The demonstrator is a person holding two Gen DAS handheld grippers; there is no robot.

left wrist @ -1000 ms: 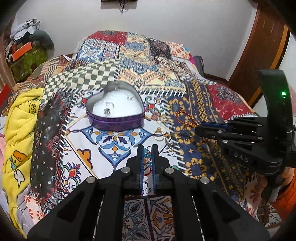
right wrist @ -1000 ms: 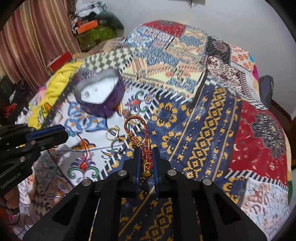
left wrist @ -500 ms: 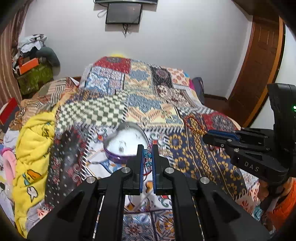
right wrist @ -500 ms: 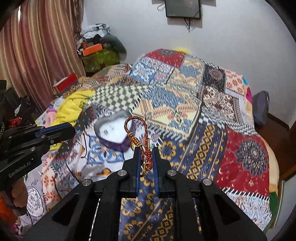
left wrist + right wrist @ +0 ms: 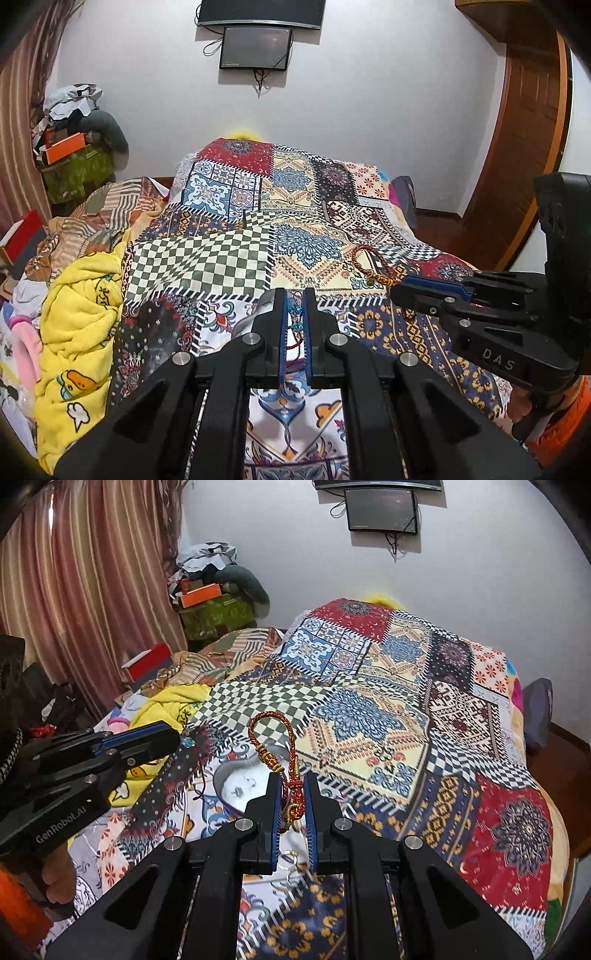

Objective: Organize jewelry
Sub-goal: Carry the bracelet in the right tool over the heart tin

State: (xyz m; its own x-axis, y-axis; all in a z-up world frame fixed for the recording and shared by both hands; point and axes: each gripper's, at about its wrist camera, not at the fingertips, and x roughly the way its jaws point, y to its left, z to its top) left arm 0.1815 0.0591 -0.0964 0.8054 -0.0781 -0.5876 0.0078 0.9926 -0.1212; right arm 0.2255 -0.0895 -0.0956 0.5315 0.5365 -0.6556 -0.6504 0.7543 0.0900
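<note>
- The right tool [image 5: 290, 797] is nearly pressed together, its blue-padded fingers pinching the knotted end of a red-and-gold braided bracelet [image 5: 275, 746]; the bracelet's loop stands up above the fingertips, and its gold clasp hangs down in the narrow gap between them.
- The left tool [image 5: 294, 314] is likewise almost closed, pinching a thin red cord with turquoise beads [image 5: 295, 317] between its fingers; in the right wrist view the cord hangs from that tool's tip, off to the left.
- Both tools hover above the bed, side by side: from the left wrist view the right tool sits to the right with the bracelet loop sticking out at its tip.
- Just beyond and below the right tool's fingertips lies a heart-shaped tin [image 5: 243, 781] with a white lining and small pieces inside, partly hidden by the fingers.
- A few gold rings [image 5: 291, 858] rest on the patchwork bedspread [image 5: 461, 775] under the right tool, near its base.
- To the left lies a crumpled yellow blanket [image 5: 81, 321].
- Far off, a dark screen [image 5: 255, 46] hangs on the white wall.
</note>
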